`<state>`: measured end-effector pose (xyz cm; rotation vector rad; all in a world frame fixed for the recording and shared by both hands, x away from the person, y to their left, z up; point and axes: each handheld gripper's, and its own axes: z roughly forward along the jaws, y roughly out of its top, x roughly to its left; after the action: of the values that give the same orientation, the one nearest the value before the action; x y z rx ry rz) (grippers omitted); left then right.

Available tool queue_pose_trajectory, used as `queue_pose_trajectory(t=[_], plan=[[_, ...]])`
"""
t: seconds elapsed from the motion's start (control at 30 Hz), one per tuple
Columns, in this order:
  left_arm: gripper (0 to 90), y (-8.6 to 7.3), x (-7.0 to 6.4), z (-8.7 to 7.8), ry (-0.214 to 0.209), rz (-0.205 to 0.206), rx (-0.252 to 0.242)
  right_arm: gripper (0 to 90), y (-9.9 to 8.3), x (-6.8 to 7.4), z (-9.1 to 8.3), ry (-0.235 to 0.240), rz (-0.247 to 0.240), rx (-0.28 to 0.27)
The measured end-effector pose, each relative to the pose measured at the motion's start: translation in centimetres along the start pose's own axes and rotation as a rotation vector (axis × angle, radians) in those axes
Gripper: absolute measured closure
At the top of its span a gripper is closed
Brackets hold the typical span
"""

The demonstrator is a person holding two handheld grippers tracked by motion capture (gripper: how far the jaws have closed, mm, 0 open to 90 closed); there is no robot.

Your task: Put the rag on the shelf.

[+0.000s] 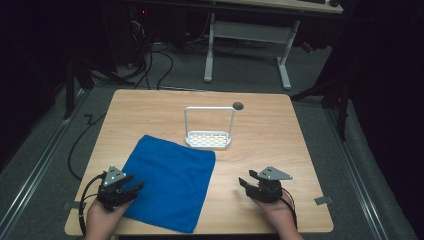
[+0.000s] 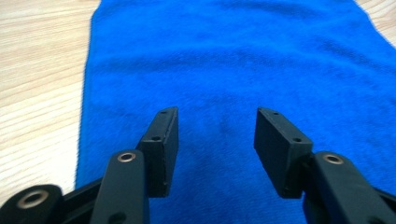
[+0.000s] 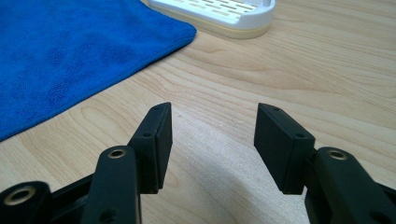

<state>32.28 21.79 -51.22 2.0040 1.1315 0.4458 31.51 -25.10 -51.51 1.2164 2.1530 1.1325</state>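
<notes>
Two handheld grippers rest at the near edge of a light wooden table (image 1: pixel 260 125). The left gripper (image 1: pixel 131 189) sits over the near left corner of a blue cloth (image 1: pixel 170 182) that lies flat on the table, its jaws wide apart with nothing between them. The right gripper (image 1: pixel 245 182) is over bare wood, well right of the cloth, jaws also wide and empty. A white slotted rack (image 1: pixel 208 139) with a tall wire handle stands just beyond the cloth's far right corner.
</notes>
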Motion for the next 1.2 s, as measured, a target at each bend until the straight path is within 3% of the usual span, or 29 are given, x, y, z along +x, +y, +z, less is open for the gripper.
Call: queue_pose_trajectory(t=[0.33,0.8,1.07,1.1,1.17,1.2], plan=[[50.0,-0.3,-0.2,0.3,0.016,0.026,0.009,50.1,0.1,0.4,0.2,0.016,-0.034,-0.008],[50.2,-0.5,0.5,0.2,0.040,0.013,0.007,54.5,0.4,1.7,0.9,0.044,-0.064,-0.009],[59.2,-0.6,1.3,0.0,0.065,0.006,0.004,62.0,0.9,3.0,1.9,0.078,-0.094,-0.020],[61.2,-0.6,1.8,-0.1,0.068,-0.013,0.001,64.6,1.1,3.7,2.5,0.099,-0.103,-0.010],[63.2,-0.6,1.9,-0.1,0.073,-0.013,0.003,65.8,1.2,4.0,2.7,0.111,-0.107,-0.007],[65.5,-0.6,2.4,0.0,0.087,-0.013,0.011,68.4,1.5,4.8,3.2,0.124,-0.134,-0.004]])
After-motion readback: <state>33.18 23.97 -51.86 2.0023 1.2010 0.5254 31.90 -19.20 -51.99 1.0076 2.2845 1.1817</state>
